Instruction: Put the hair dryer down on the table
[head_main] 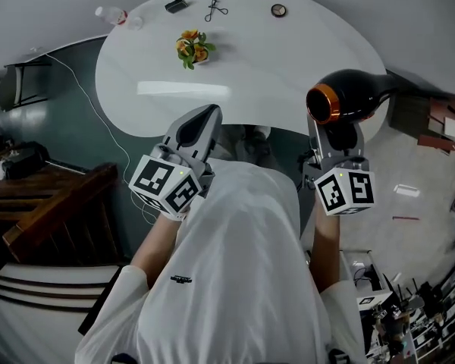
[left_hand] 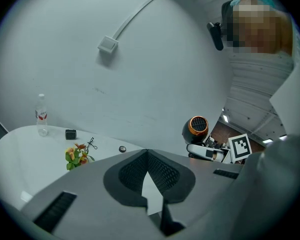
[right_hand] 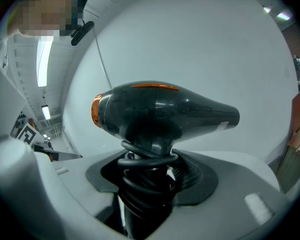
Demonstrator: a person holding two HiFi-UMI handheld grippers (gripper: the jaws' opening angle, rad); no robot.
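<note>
We read no legible text in any view. The bottle (left_hand: 41,115) label and the hair dryer (right_hand: 165,109) sticker are too small to resolve.

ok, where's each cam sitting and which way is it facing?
Head view: on the head, steeply down at the table; torso, arms, left gripper, right gripper.
Left gripper view: along its own closed jaws, across the table to the wall.
Right gripper view: along its jaws, clamped on the hair dryer.
Shared: head and left gripper views both show the flowers.
</note>
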